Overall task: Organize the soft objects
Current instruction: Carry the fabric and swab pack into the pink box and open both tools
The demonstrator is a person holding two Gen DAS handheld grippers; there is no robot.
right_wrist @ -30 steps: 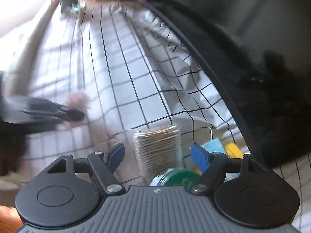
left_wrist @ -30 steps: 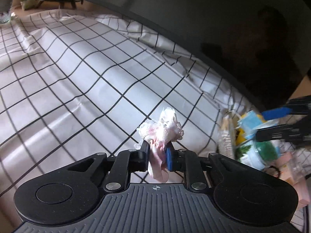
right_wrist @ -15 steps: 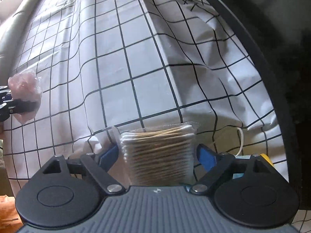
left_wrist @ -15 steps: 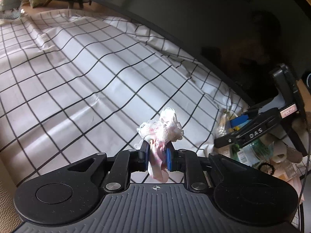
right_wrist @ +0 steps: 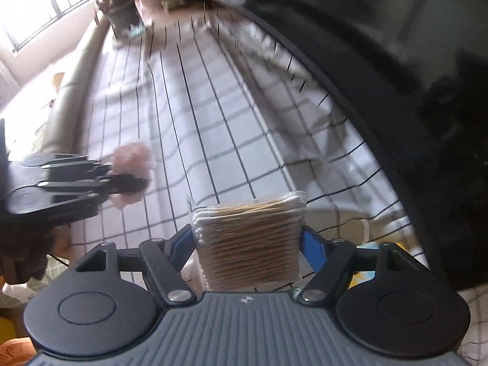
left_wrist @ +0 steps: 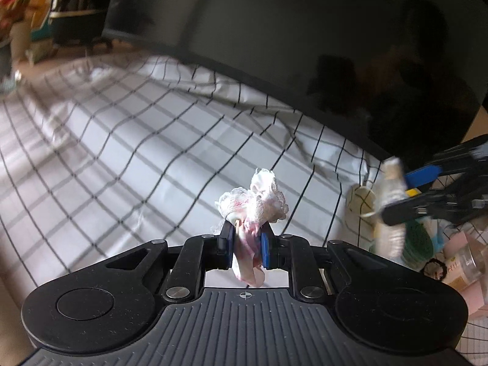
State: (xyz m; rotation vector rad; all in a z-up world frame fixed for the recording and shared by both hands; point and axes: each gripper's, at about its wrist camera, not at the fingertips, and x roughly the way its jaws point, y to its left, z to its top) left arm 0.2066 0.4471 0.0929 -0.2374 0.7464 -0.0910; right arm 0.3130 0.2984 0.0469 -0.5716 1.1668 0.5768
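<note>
The left gripper [left_wrist: 246,245] has its jaws pressed onto a pink and white lace scrunchie [left_wrist: 254,206], which sticks up above the blue pads [left_wrist: 264,250] while a pink fold hangs below them; the scrunchie is held clear of the checked cloth [left_wrist: 128,140] underneath. The right gripper [right_wrist: 247,239] has its jaws closed against the two sides of a clear pack of cotton swabs [right_wrist: 250,241], which stands upright between the blue pads [right_wrist: 309,242] and is lifted off the cloth. In the left wrist view the right gripper [left_wrist: 408,189] appears at the right edge, blurred, with the swab pack [left_wrist: 390,207] in its jaws above a cluster of small items [left_wrist: 433,238] lying at the cloth's right end; these are too blurred to name singly, apart from a black hair tie [left_wrist: 434,267]. In the right wrist view the left gripper [right_wrist: 134,180] appears at the left, well apart from the swab pack, with the scrunchie [right_wrist: 131,160] showing as a pink blur. Beyond both grippers the checked cloth [right_wrist: 213,116] runs away along a dark curved screen [left_wrist: 305,36]. At the far end stand potted plants [right_wrist: 122,3] beside a bright window [right_wrist: 33,3]
</note>
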